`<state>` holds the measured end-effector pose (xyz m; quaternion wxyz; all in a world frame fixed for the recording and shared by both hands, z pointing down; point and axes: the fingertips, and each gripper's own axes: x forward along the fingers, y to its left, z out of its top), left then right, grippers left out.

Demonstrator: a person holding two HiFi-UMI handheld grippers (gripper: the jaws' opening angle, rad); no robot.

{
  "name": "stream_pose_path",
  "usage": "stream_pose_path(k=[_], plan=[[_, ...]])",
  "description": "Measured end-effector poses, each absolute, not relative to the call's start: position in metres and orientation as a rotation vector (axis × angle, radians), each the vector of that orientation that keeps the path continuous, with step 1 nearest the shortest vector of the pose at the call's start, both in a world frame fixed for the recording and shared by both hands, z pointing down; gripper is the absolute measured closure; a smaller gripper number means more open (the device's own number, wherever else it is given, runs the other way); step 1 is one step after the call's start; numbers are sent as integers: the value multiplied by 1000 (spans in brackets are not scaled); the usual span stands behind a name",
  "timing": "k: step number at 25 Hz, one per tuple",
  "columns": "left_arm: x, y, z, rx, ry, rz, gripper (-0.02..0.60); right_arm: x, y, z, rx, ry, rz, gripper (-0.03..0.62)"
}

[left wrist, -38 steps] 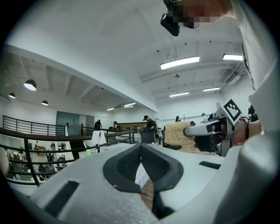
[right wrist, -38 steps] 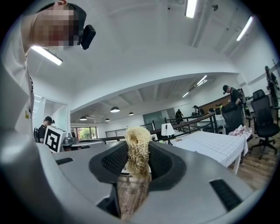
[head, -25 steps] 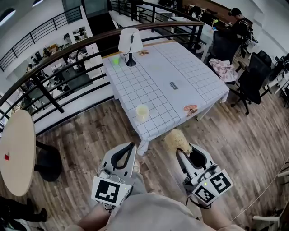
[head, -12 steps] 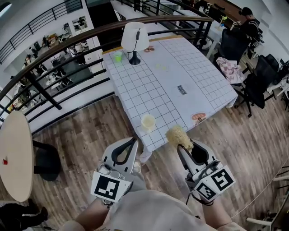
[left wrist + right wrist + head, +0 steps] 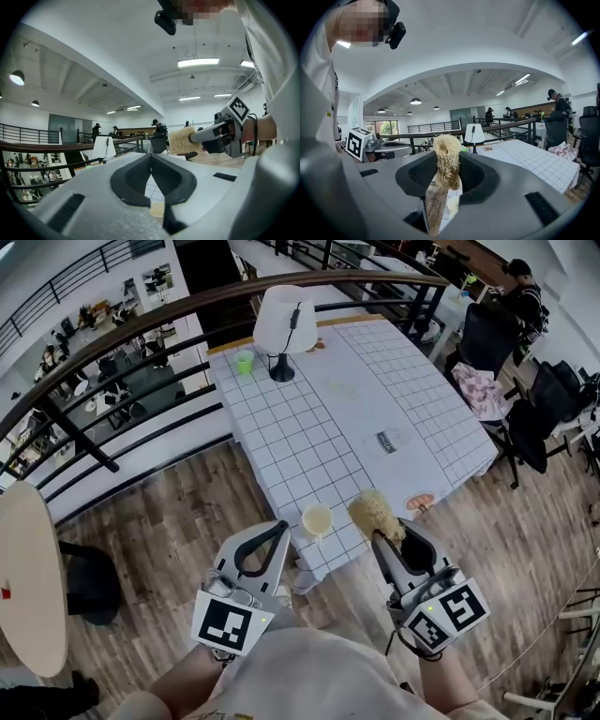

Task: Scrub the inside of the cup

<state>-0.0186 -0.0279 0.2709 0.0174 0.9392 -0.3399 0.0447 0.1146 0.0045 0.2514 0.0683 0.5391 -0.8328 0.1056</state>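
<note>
Left gripper (image 5: 281,527) fingers: closed, empty.
Right gripper (image 5: 386,534) fingers: clamped on brush (image 5: 372,511) handle.
Cup (image 5: 317,518): set at worktop (image 5: 309,418) edge, untouched.

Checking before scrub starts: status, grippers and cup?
Left gripper shut, empty. Right gripper shut on wooden-handled tan fibre brush. Pale yellow cup upright on white gridded table, near corner, untouched. Nothing between grippers and cup.

The brush (image 5: 446,165) has a rough, straw-like fibre head on a bare, grainy wooden handle, and the cup (image 5: 317,518) looks like smooth, pale, translucent plastic. The left gripper (image 5: 151,159) and right gripper (image 5: 448,154) have smooth matt grey plastic shells with black ribbed pads. A matt white gridded tablecloth (image 5: 309,418) hangs above a wood-plank floor (image 5: 187,512).
</note>
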Motion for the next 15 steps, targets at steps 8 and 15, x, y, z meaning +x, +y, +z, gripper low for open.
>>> stream_pose_path(k=[8, 15], plan=[[-10, -41, 269, 2932, -1065, 157, 568, 115, -22, 260, 1614, -2546, 356, 465], [11, -38, 270, 2869, -1096, 144, 568, 126, -36, 267, 1551, -2597, 430, 465]])
